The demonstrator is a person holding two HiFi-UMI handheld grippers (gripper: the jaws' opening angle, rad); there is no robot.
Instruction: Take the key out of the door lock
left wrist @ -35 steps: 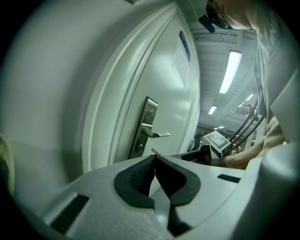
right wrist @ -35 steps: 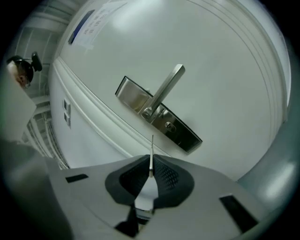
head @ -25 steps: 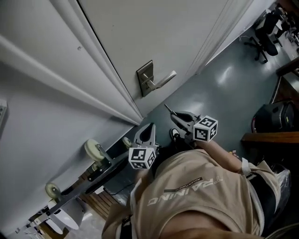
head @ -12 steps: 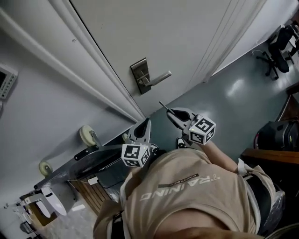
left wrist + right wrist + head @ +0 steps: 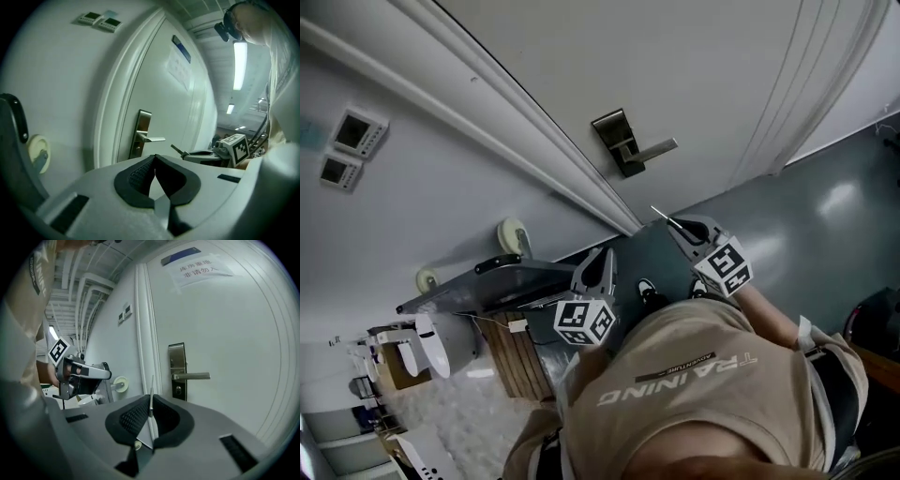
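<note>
Key extraction, late stage. The right gripper point(image 5: 151, 404) is clamped on the key point(image 5: 151, 391), its thin blade projecting toward the door lock point(image 5: 177, 371) but well apart from it, so the key is judged withdrawn. The left gripper point(image 5: 154, 163), jaws together and empty, idles alongside.

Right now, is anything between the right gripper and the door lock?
Nothing visible. The right gripper, shut on a thin key-like metal piece, faces the door lock across open air; the left gripper is off to the side.
</note>
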